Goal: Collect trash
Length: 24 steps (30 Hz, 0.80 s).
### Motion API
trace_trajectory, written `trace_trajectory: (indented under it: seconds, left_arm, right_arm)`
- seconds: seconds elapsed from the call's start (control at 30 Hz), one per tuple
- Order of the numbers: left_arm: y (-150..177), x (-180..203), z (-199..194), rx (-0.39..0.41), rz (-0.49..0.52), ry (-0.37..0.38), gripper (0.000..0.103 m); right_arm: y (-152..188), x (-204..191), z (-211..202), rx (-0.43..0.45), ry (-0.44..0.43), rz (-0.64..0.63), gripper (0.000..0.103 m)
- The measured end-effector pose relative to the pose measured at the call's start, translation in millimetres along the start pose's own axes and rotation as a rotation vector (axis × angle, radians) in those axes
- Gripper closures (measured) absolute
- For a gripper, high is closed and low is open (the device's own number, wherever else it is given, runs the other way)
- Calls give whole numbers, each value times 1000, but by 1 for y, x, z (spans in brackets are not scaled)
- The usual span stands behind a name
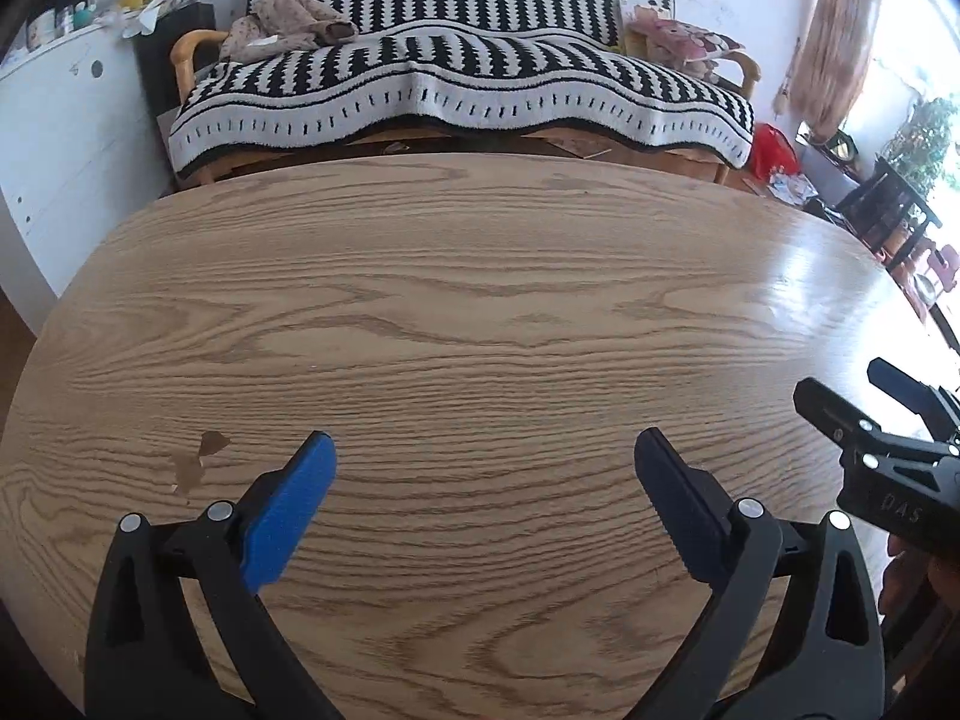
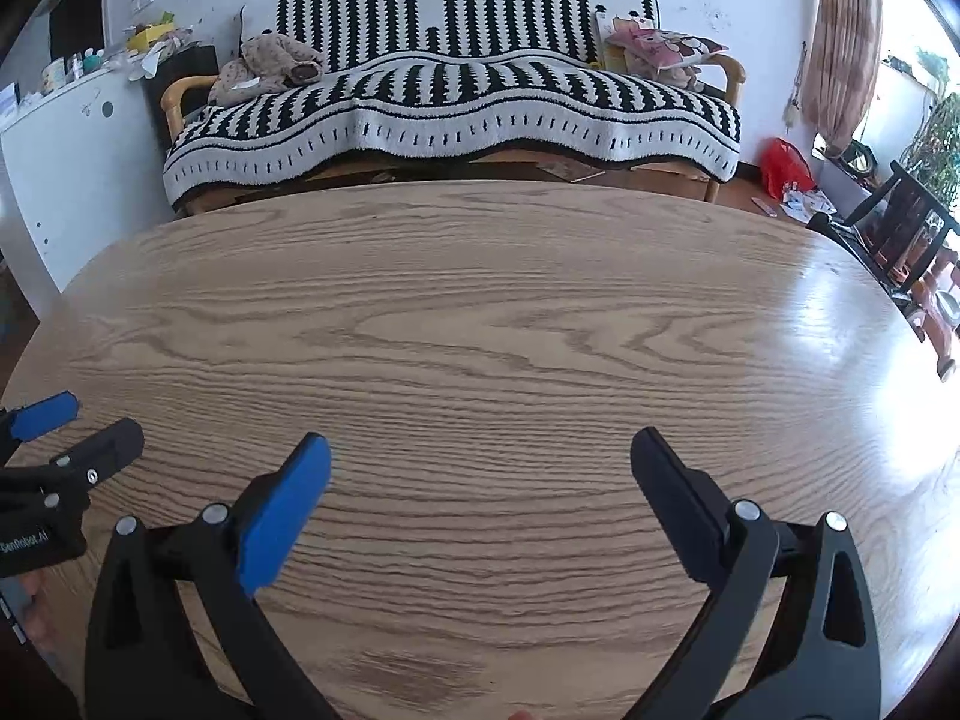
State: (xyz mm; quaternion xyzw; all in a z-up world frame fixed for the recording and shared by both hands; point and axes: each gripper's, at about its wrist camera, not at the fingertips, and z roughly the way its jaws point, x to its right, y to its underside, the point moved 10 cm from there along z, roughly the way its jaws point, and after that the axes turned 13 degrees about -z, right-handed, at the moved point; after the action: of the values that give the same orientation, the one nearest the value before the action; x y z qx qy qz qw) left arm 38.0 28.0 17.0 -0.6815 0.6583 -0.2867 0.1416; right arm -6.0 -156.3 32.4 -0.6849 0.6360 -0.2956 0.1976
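both the left gripper (image 1: 485,450) and the right gripper (image 2: 480,450) hover spread and empty, side by side over the near part of the oval oak-grain wooden table (image 1: 480,300); no trash visible on it, so collection looks finished or unstarted.

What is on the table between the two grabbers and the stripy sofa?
Nothing: in both wrist views the wooden table lies bare from the open left gripper and right gripper to the sofa.

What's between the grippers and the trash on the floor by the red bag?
The wooden table spans the gap: both open grippers, left and right, hover over it, with the red bag and scattered papers beyond its far-right edge.
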Motion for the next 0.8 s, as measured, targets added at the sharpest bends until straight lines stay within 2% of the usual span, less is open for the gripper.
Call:
trace_trajectory:
  seconds: [0.17,0.27,0.4,0.67,0.8]
  left_arm:
    - [2,5,-2,4,11,-1,6]
    - [-4,16,-9,65,47,17,6]
    - [-7,21,-14,120,83,-34,6]
    - [-2,21,-6,48,50,-25,6]
    - [-3,23,-9,63,57,-28,6]
  right_arm:
    - [1,1,0,-3,2,0,6]
    - [1,0,0,-6,0,-2,6]
    - [3,1,1,-14,-4,5,6]
    - [5,2,-1,-15,-16,35,6]
    - [4,-1,0,-18,-19,34,6]
